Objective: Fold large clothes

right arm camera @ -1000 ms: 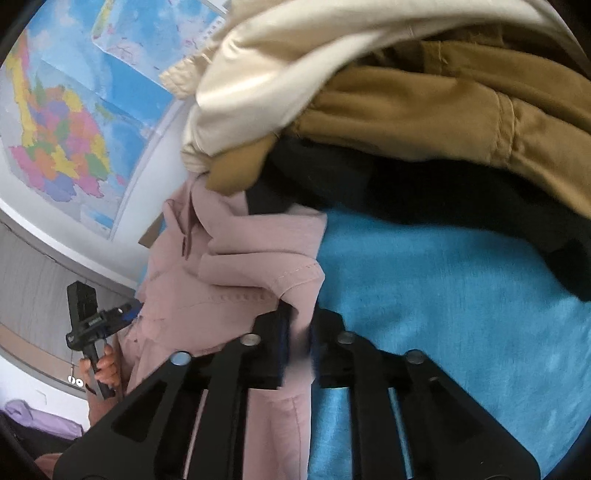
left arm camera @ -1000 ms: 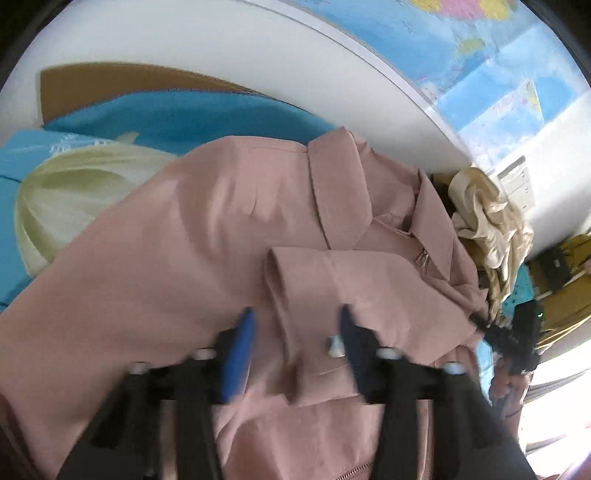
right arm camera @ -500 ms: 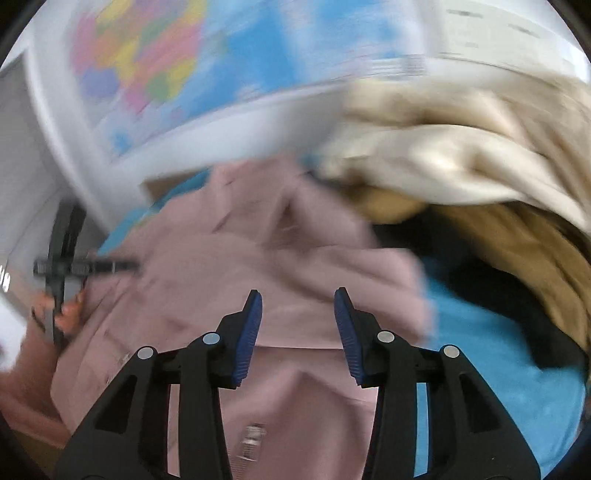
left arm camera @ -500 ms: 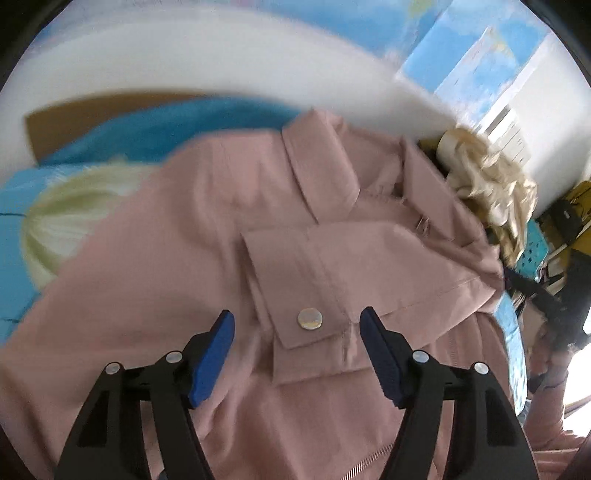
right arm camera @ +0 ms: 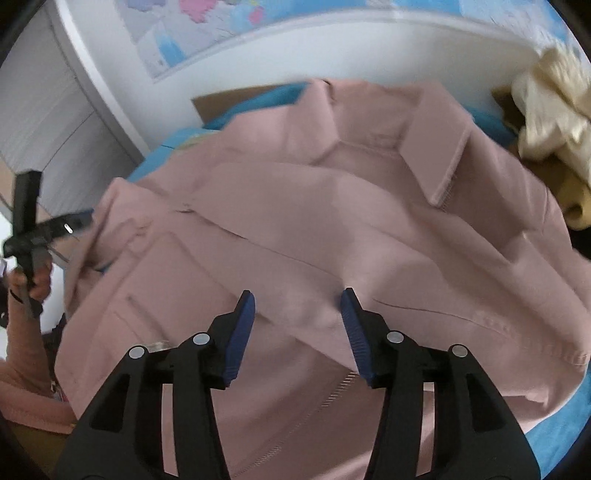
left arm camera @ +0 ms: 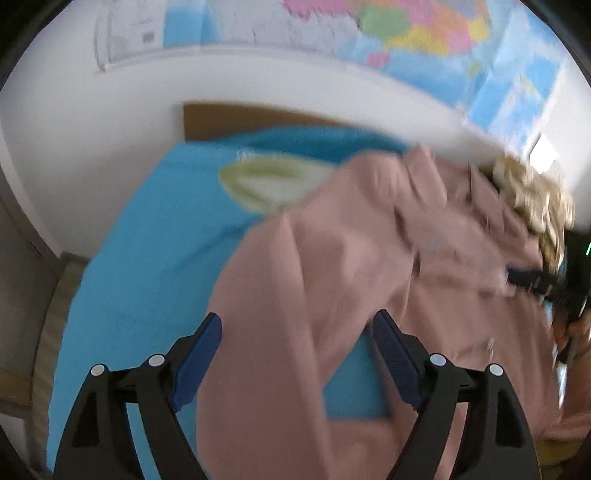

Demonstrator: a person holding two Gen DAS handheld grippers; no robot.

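Observation:
A large pink jacket (right arm camera: 332,221) lies spread on a blue-covered table (left arm camera: 147,258), collar toward the wall, with both sleeves folded across its front. It also shows in the left wrist view (left arm camera: 351,258), blurred. My right gripper (right arm camera: 297,314) is open and empty, just above the jacket's middle. My left gripper (left arm camera: 297,336) is open and empty, above the jacket's left edge. The left gripper shows in the right wrist view (right arm camera: 48,229) at the jacket's left side, and the right gripper in the left wrist view (left arm camera: 535,280).
A pale yellow-green garment (left arm camera: 269,181) lies beyond the jacket's left side. A pile of cream and tan clothes (right arm camera: 546,99) sits at the right. Wall maps (left arm camera: 406,33) hang behind the table. A brown board (left arm camera: 240,118) edges the table's far side.
Both grippers have let go of the sleeves, opened and drawn back from the jacket. The left camera has swung left, the right camera has swung over the jacket's front.

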